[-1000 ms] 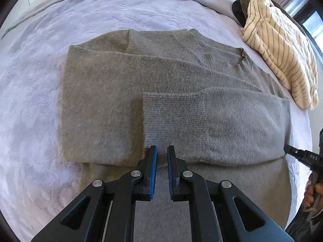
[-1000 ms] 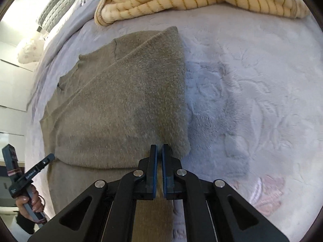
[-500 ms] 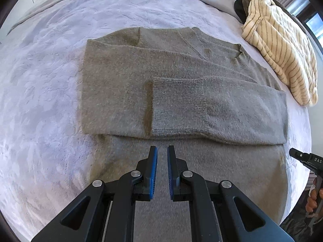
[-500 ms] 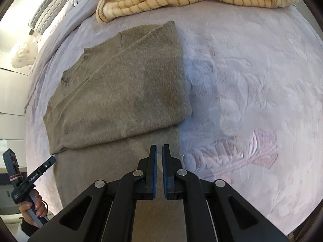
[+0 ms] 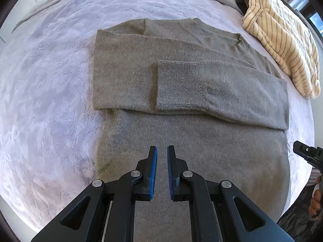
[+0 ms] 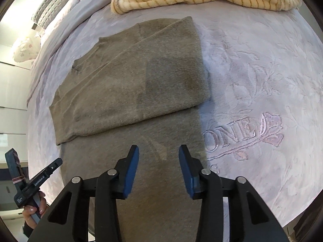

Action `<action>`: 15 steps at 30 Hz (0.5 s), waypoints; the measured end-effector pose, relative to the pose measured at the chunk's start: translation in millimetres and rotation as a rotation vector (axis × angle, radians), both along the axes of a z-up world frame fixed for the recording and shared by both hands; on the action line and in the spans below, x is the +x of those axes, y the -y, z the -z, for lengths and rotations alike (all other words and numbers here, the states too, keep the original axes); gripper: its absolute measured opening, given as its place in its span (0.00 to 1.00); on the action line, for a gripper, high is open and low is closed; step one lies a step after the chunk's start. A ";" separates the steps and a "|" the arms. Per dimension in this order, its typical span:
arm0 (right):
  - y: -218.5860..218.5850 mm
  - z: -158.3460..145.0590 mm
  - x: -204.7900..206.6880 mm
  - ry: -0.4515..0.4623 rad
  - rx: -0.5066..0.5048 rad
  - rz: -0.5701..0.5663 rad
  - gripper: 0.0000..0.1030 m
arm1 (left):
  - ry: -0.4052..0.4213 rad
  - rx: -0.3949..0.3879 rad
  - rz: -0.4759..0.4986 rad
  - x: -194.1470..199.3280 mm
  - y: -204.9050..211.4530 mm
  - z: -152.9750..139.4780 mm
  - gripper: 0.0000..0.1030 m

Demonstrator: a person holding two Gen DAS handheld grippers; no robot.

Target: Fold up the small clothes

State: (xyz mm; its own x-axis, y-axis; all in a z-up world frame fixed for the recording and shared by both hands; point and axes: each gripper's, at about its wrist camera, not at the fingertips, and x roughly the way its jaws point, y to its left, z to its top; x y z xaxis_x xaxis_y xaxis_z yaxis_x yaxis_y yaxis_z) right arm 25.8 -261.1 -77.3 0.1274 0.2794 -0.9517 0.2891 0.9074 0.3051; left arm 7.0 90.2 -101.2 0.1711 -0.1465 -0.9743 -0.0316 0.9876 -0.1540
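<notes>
The grey-brown knitted sweater (image 5: pixel 181 84) lies flat on the pale lilac embossed plush bedspread (image 5: pixel 50 80), both sleeves folded across the chest in a band running from 9 to 3 o'clock, its long axis running from 6 to 12 o'clock away from both tools. The left gripper (image 5: pixel 162 168) hovers over the lower body panel, nearly closed with a narrow gap and pinching nothing, while the right gripper (image 6: pixel 159 166) is spread wide over the same panel near the garment's 3 o'clock edge. The hem — out of view toward 6 o'clock, below both tools — probably has to be lifted toward the collar at 12 o'clock, and each gripper looks equally near its own side.
</notes>
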 end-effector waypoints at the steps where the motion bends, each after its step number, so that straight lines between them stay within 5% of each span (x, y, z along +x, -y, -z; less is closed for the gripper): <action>1: -1.5 0.0 -0.5 -0.002 0.001 -0.002 0.46 | -0.001 0.001 0.000 -1.5 -0.9 -1.1 0.11; 10: -13.3 -2.9 -7.5 -0.018 0.009 -0.014 0.50 | -0.024 0.008 -0.012 -10.0 -11.5 -2.7 0.11; 11: -14.4 -3.6 -8.2 -0.020 0.008 -0.016 0.50 | -0.028 0.010 -0.012 -10.7 -12.3 -2.1 0.17; 12: -14.9 -3.9 -8.6 -0.021 0.008 -0.017 0.50 | -0.032 0.010 -0.010 -11.2 -13.2 -1.5 0.35; 13: -15.8 -4.3 -9.1 -0.022 0.008 -0.019 0.50 | -0.039 0.010 -0.015 -12.4 -14.4 -1.5 0.92; 15: -17.7 -5.9 -9.9 -0.023 0.007 -0.023 0.50 | -0.001 0.025 -0.043 -17.6 -18.7 -9.3 0.99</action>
State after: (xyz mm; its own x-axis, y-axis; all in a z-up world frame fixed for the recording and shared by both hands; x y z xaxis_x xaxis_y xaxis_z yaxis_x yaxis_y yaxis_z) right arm 15.9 -243.4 -71.5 0.0993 0.2883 -0.9524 0.2750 0.9119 0.3048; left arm -10.7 108.9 -91.9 0.1754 -0.1149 -0.9778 -0.0739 0.9888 -0.1294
